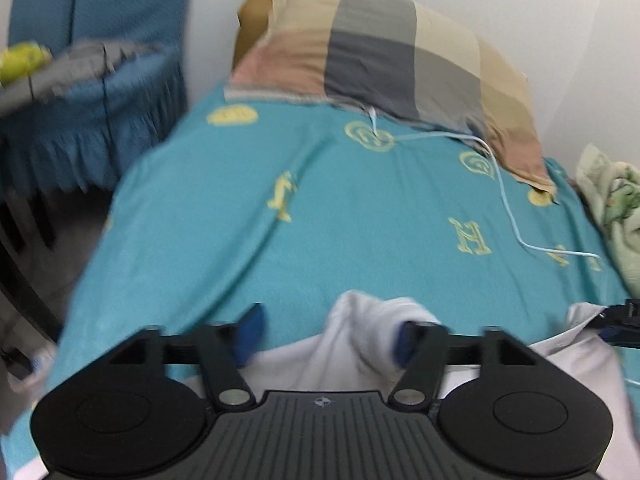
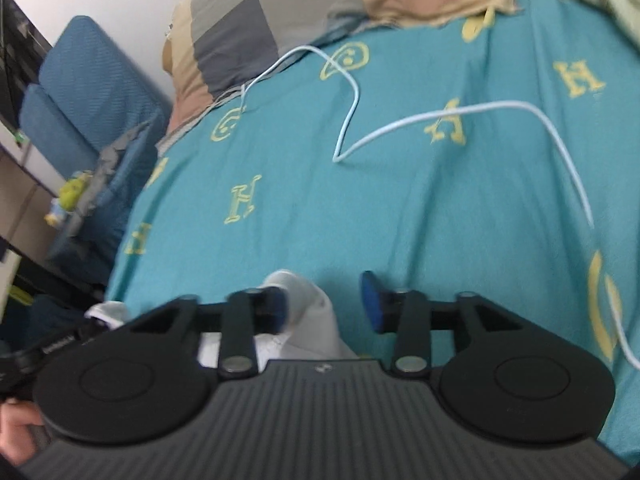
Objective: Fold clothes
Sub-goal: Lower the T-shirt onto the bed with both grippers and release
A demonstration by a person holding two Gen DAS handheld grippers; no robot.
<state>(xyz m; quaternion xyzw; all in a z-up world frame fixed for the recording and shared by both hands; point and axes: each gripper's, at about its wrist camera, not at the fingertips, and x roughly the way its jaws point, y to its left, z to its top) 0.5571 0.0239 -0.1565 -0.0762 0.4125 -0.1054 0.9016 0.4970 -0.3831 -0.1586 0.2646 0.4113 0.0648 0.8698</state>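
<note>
A white garment point(image 1: 352, 360) lies bunched on the teal bed sheet point(image 1: 320, 220) at the near edge. My left gripper point(image 1: 327, 336) is open, its blue pads wide apart. A raised fold of the garment sits between them and bulges against the right pad point(image 1: 403, 342). In the right wrist view my right gripper point(image 2: 323, 307) is open too, with a hump of the white garment point(image 2: 310, 316) between its pads, close to the left pad point(image 2: 277, 309). The right gripper's tip point(image 1: 624, 320) shows at the left wrist view's right edge, beside more white cloth.
A checked pillow point(image 1: 380, 48) lies at the head of the bed, with a light blue cable point(image 2: 400, 124) trailing from it across the sheet. A pale green blanket point(image 1: 616, 208) sits at the right. A blue chair point(image 1: 100, 92) with grey cloth and a yellow-green toy stands left.
</note>
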